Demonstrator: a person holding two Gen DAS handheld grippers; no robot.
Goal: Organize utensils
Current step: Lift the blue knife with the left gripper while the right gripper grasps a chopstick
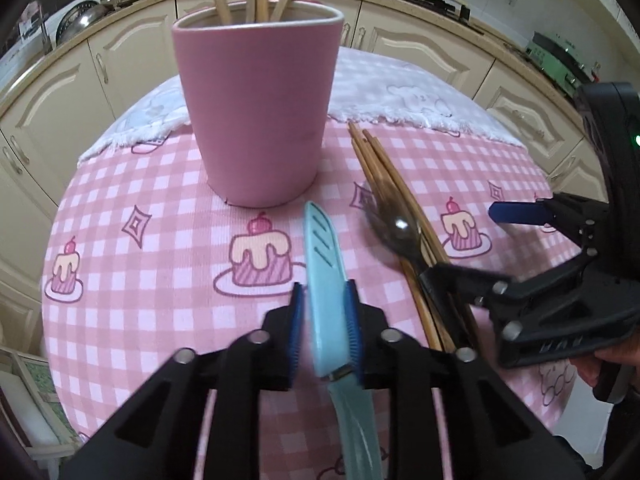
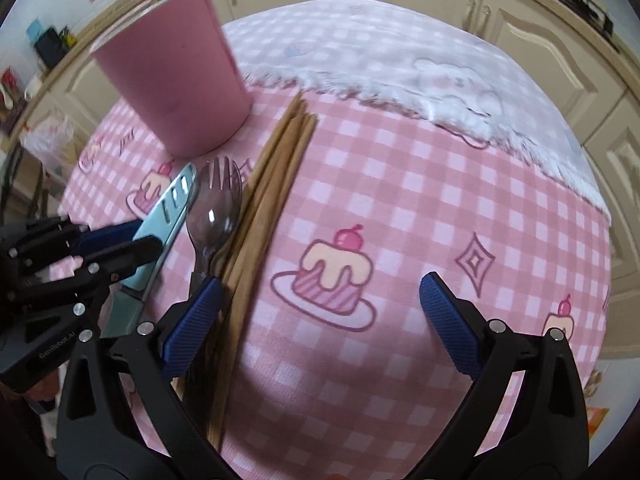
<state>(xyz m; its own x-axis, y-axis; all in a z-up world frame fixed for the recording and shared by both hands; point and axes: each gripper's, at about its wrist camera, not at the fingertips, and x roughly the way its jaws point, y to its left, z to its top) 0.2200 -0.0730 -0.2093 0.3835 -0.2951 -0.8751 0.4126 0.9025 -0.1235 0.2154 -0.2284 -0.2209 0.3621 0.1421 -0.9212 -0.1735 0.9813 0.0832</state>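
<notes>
My left fingers [image 1: 324, 332] pinch the blue knife [image 1: 326, 284] near its middle, so it may swivel and miss the pink cup [image 1: 256, 120], while my right fingers [image 2: 320, 324], spread wide, could scatter the chopsticks [image 2: 268, 208].

On the table [image 1: 168, 208], the cup [image 1: 256, 120] stands at the far side with chopsticks upright in it. The knife [image 1: 326, 280] lies in front of the cup, between the pads of the left gripper [image 1: 323, 332]. To the knife's right lies the spork [image 2: 214, 216], and just right of that, touching it, the bundle of loose chopsticks [image 2: 264, 200]; the right gripper [image 2: 320, 324] hangs over their near ends.
</notes>
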